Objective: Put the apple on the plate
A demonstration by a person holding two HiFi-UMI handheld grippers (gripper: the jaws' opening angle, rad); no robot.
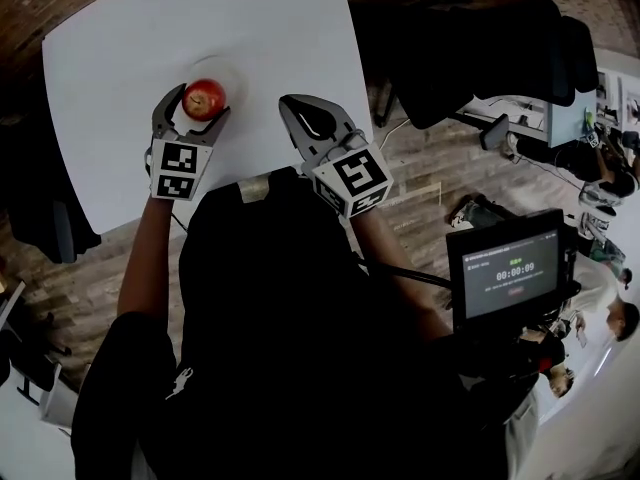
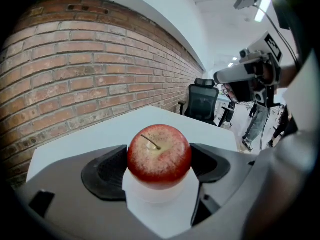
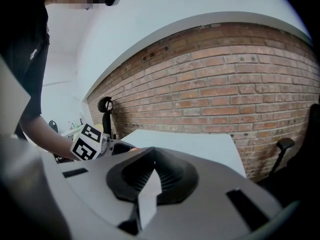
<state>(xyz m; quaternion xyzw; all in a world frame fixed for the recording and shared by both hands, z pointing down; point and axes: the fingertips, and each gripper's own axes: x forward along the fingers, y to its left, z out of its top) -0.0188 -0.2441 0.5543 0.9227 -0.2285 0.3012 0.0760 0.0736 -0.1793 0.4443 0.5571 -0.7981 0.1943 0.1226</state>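
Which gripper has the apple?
The left gripper has it: the red apple sits between its jaws. The right gripper is shut with nothing in it.

Bright indoor light (ceiling strips [image 2: 261, 10] glaring), heavy fisheye bending, dark vignetted corners.

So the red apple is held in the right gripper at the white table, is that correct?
Not quite: the red apple is held in the left gripper, not the right. The left gripper view shows its jaws closed on either side of it. The table is indeed white.
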